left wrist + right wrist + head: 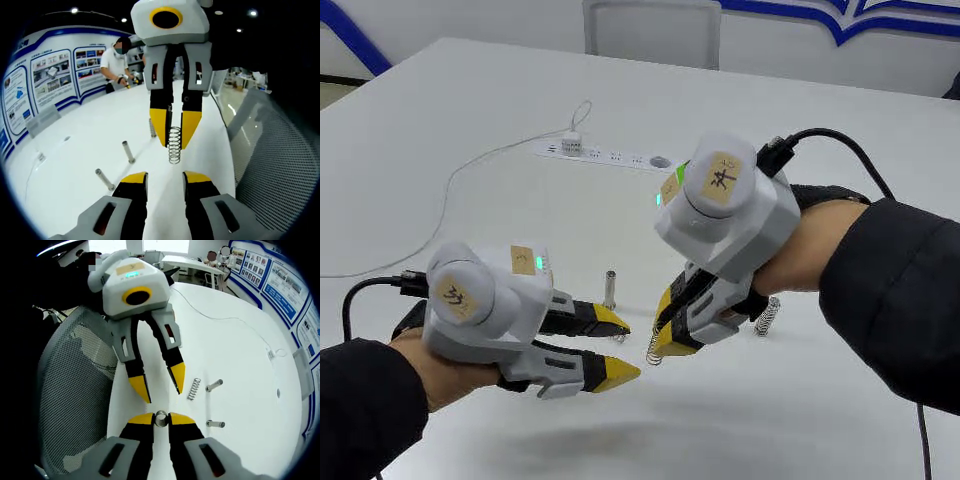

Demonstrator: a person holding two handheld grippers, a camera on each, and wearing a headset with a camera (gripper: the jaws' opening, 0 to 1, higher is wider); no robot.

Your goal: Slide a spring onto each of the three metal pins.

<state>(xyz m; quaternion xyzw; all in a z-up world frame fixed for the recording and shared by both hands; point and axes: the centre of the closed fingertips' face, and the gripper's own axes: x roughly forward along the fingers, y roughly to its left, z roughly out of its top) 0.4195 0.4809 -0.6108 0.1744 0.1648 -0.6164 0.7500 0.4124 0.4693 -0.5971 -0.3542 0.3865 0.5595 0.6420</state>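
Observation:
My right gripper point(665, 335) is shut on a small steel spring point(653, 351), which hangs just above the white table. In the right gripper view the spring point(161, 418) sits end-on between my own jaws. Facing it, my left gripper point(617, 346) is open and holds nothing. In the left gripper view the right gripper point(174, 135) comes down from the top with the spring point(174, 145). Three upright metal pins point(128, 151) point(104, 179) point(152, 127) stand bare to the left. One pin point(610, 288) shows behind the left gripper. A loose spring point(193, 388) lies beside two pins point(214, 385).
Another loose spring point(767, 315) lies on the table point(470, 120) right of my right gripper. A white power strip point(610, 157) with a cable lies farther back. A mesh chair point(280, 150) stands at the table's edge. A person point(114, 65) works in the background.

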